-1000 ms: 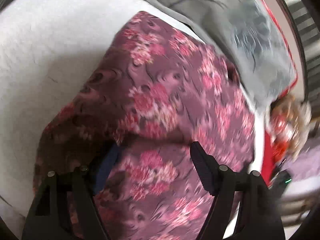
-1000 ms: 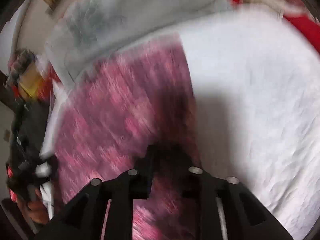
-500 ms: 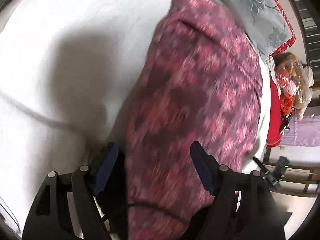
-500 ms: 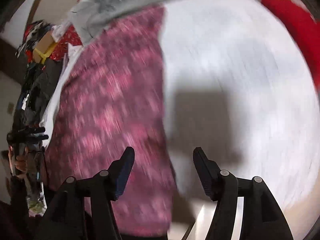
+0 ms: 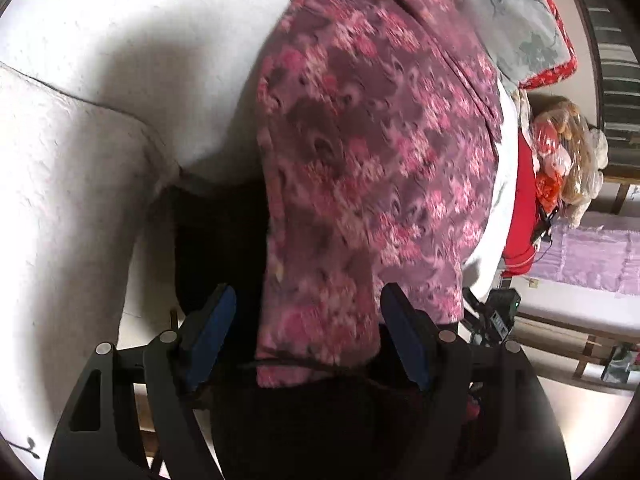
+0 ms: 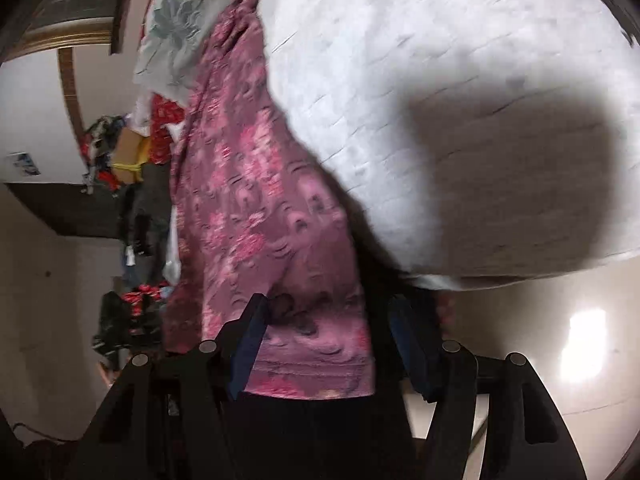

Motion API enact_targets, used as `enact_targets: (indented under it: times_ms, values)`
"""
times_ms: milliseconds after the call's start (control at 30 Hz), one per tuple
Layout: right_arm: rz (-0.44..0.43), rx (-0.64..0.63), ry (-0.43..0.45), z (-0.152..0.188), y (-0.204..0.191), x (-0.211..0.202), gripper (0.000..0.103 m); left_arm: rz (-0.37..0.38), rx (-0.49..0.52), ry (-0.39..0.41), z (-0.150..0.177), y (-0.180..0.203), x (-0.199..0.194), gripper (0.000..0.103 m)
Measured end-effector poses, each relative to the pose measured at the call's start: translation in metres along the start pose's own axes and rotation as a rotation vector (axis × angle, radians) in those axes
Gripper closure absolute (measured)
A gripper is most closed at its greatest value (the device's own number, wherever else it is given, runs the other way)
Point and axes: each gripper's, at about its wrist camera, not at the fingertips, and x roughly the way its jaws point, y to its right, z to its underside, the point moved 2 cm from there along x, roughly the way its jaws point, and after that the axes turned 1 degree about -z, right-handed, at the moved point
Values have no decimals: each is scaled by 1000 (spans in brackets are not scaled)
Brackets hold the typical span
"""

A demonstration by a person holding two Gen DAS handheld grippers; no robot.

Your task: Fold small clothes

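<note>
With both our left gripper [image 5: 308, 336] and right gripper [image 6: 326, 340] spread wide and holding nothing, the floral garment [image 5: 376, 152] draped over the white bed's [image 6: 440, 80] edge could, we judge, slide off unheld.

Garment [image 5: 372, 168]: matt floral cloth, embossed weave. Bed cover [image 6: 460, 80]: white, rough quilted fabric. Left gripper [image 5: 308, 336] fingers [image 5: 404, 340]: matt black plastic, blue pads
</note>
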Motion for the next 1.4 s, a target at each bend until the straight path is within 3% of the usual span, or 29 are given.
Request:
enact_targets:
  times_ms: [67,133,167,233,300,333,433,567,733,1067,1400]
  values:
    - [-36,-30,-13,2,-9,3,38,-25,29,16,5,8,-1,29]
    - [-21,-93,-16,6,-23,2,43,-37,59,26,9,17,-2,39]
    - [6,-122,-18,7,-28,2,49,-62,77,29,10,21,-1,53]
    - [63,-184,-23,10,-40,-1,91,-160,133,43,13,30,0,74]
    - [89,-229,-11,12,-50,-6,97,-177,156,45,14,33,-1,98]
    - [89,-243,-7,13,-54,-7,98,-136,151,40,14,33,-2,100]
    - [28,-273,39,12,-74,-21,98,65,111,56,11,37,-16,100]
    - [-65,-295,114,0,-104,-35,99,171,115,114,-3,51,-31,100]
    - [-121,-336,171,-26,-140,-40,99,286,82,165,-32,57,-39,100]
    - [-154,-336,299,-121,-172,-34,99,411,-43,329,-127,56,-62,100]
    - [-218,-175,444,-232,-163,4,99,458,-182,439,-260,39,-57,100]
